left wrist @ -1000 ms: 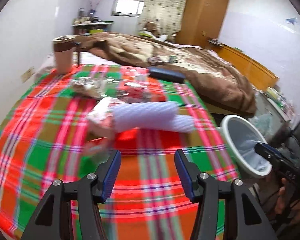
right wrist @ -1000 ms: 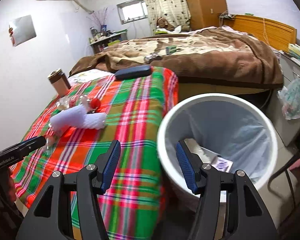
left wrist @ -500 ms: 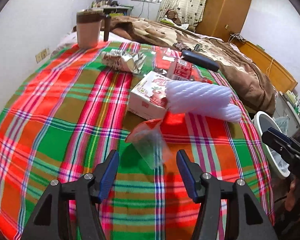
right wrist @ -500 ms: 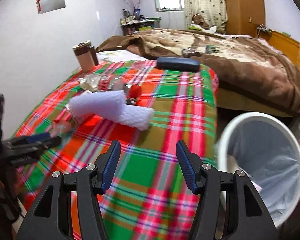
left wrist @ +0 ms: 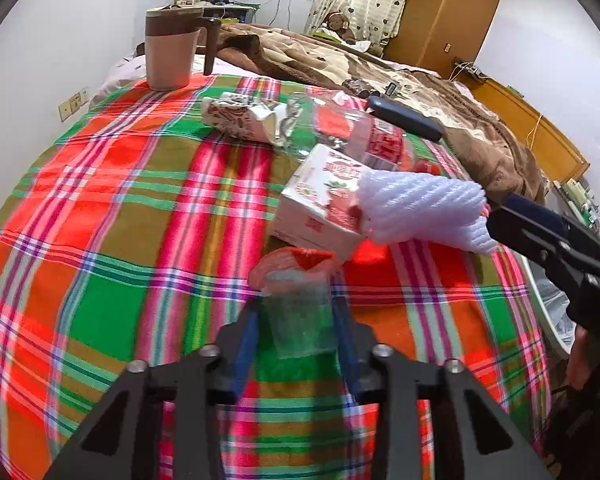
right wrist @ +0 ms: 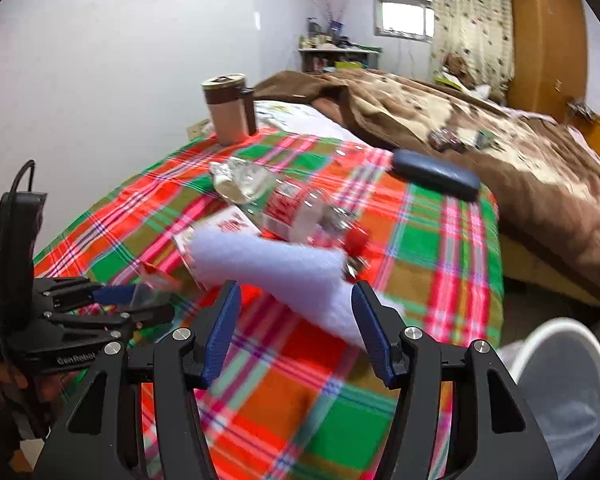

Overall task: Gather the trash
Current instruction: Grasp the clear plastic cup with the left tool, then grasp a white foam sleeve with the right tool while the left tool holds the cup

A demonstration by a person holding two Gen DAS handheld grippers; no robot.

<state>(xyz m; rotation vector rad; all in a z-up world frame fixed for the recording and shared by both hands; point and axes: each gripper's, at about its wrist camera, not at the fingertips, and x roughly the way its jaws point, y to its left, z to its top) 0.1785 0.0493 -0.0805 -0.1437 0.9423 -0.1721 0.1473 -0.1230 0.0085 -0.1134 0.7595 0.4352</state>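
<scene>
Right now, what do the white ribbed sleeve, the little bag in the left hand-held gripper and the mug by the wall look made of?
White ribbed sleeve: soft foam netting, matte, by its woven ridges. Small bag in the left hand-held gripper: thin clear plastic film with a red top; the plaid shows through. Mug: probably plastic, beige body, brown lid and handle, dull sheen.

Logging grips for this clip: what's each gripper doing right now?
Left gripper: shut on the clear plastic wrapper.
Right gripper: open, holding nothing, by the white foam sleeve.
</scene>
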